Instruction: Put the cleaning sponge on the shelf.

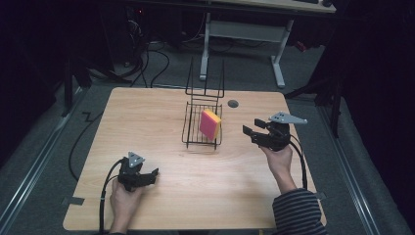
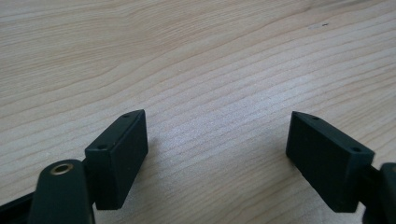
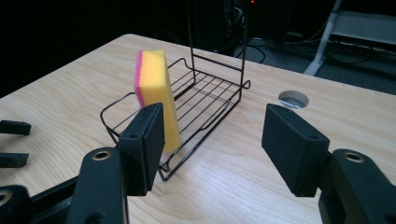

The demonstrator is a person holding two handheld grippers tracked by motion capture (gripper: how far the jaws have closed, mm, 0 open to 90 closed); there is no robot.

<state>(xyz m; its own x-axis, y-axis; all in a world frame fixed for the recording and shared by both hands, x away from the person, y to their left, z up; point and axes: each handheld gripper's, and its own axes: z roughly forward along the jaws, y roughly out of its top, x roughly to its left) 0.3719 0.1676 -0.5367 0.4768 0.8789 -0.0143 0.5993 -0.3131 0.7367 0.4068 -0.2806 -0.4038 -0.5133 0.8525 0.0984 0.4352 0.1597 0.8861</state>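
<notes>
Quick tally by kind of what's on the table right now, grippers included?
Sponge, yellow and pink: 1
Black wire rack: 1
Grippers: 2, left gripper and right gripper, both with jaws apart and nothing between them
Total: 4

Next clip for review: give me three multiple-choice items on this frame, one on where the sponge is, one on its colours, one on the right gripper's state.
1. Where does the sponge stand?
A. in the wire rack
B. on the bare table
C. between the left jaws

2. Which colours does the sponge show?
A. green and white
B. yellow and pink
C. all blue

3. How is the right gripper?
A. shut on the sponge
B. shut and empty
C. open and empty

Key: 1 A, it stands on edge inside the rack; 2 B, yellow body with a pink layer; 3 C, jaws apart with nothing between them.
</notes>
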